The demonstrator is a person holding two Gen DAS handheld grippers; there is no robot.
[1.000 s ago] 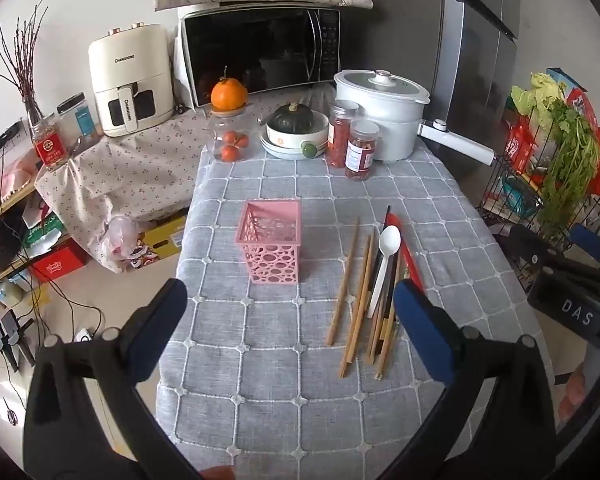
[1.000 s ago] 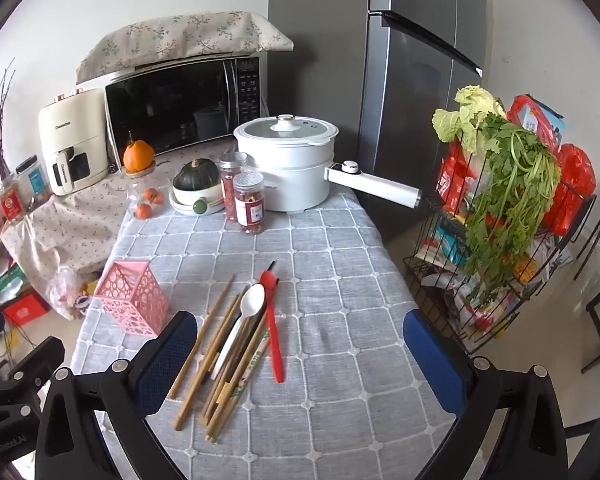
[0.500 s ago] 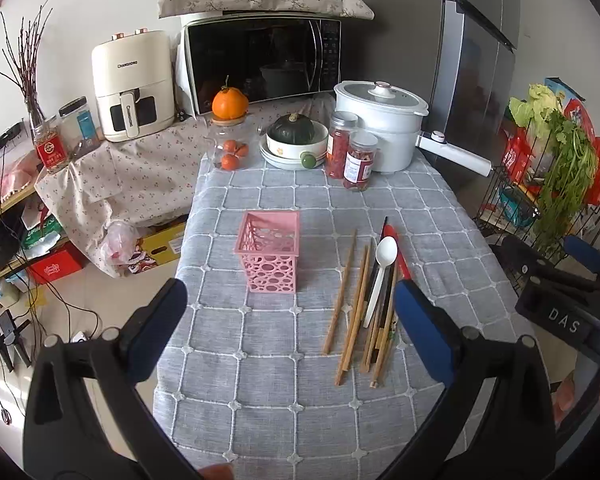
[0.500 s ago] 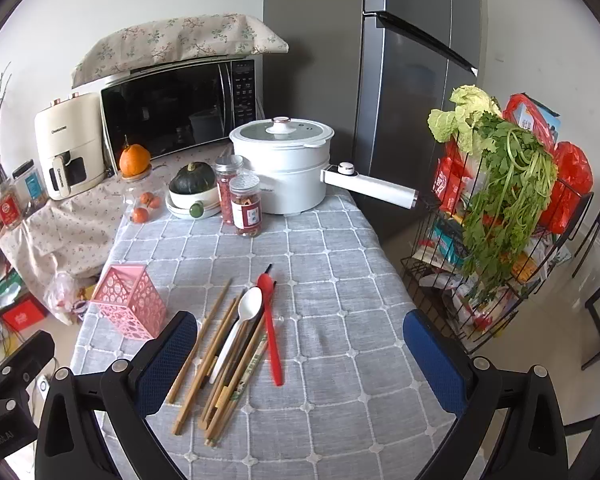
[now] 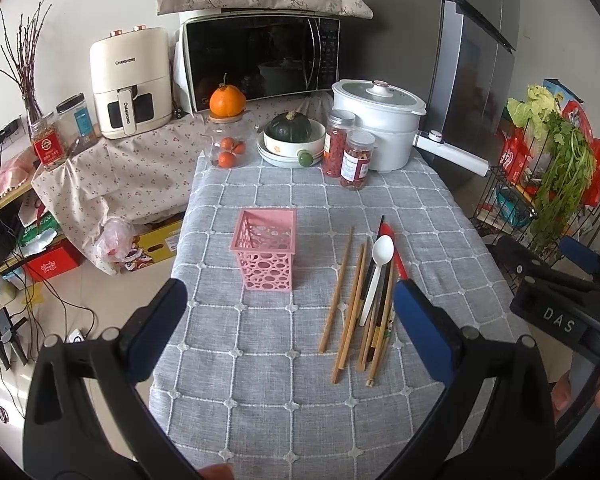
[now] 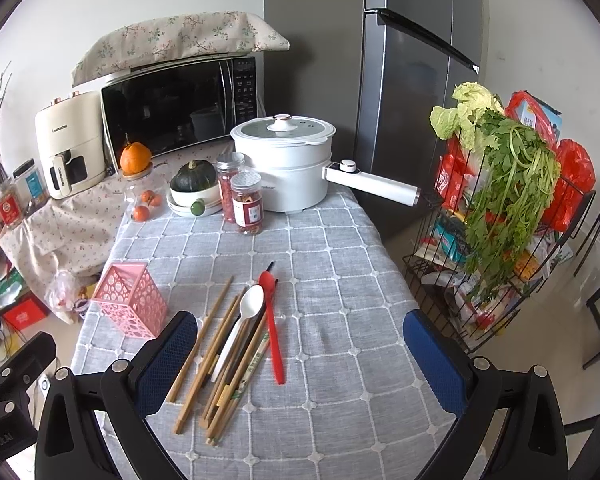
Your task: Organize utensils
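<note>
I hold both the left hand-held gripper (image 5: 290,316) and right hand-held gripper (image 6: 300,344) spread wide above the table (image 5: 380,420), clear of the chopsticks (image 5: 336,280) and pink basket (image 5: 266,250).

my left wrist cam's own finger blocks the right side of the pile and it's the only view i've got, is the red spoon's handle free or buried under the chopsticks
Observer: Free. In the right wrist view the red spoon lies whole on the tablecloth, rightmost of the pile, with nothing over its handle.
Operator: ok and is the right gripper holding anything, i only see its side
Observer: No. The right gripper is wide open with nothing between its fingers.
</note>
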